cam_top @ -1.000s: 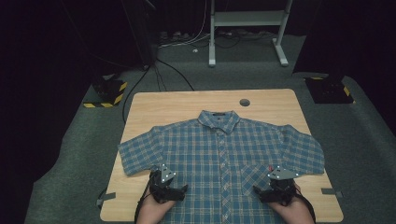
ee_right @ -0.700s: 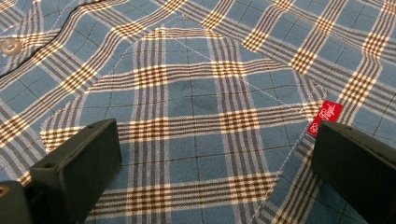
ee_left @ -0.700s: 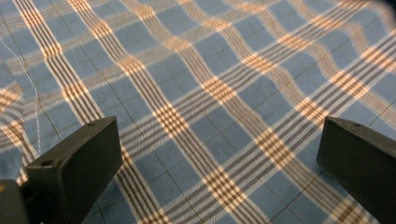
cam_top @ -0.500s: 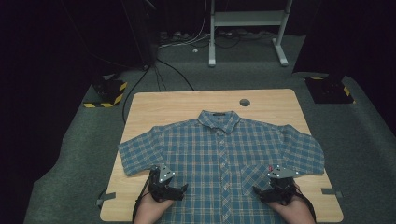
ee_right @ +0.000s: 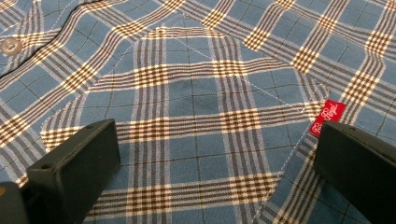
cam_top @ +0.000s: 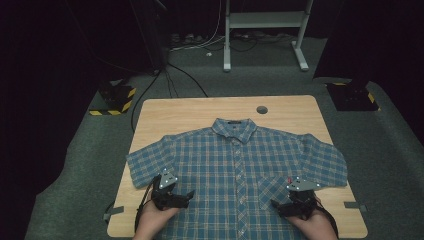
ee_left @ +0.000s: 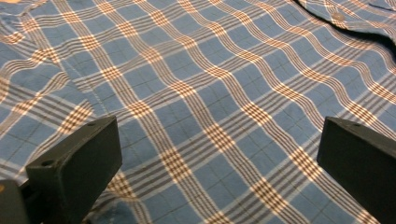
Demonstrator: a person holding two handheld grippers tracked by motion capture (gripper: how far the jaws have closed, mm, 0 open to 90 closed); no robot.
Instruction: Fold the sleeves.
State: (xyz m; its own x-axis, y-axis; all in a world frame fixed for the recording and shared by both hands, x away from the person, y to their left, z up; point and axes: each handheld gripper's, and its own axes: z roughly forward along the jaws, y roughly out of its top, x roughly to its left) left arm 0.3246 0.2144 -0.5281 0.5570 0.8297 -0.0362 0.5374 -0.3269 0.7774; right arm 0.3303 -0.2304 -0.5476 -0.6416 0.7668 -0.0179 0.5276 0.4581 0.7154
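High view first: a blue plaid shirt (cam_top: 240, 170) lies spread flat, front up, on the wooden table (cam_top: 170, 112), collar at the far side, sleeves out left and right. Left gripper (cam_top: 176, 196) sits over the shirt's near left panel, jaws spread wide, nothing between them but cloth below. Right gripper (cam_top: 290, 202) hovers at the near right, jaws just as wide, framing the chest pocket (ee_right: 187, 121) and its small red tag (ee_right: 328, 116).

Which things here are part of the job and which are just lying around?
In the job: plaid shirt, spread flat on the table; left gripper and right gripper, both open over its lower half.

Lying about: cables, white stand legs, striped floor blocks.
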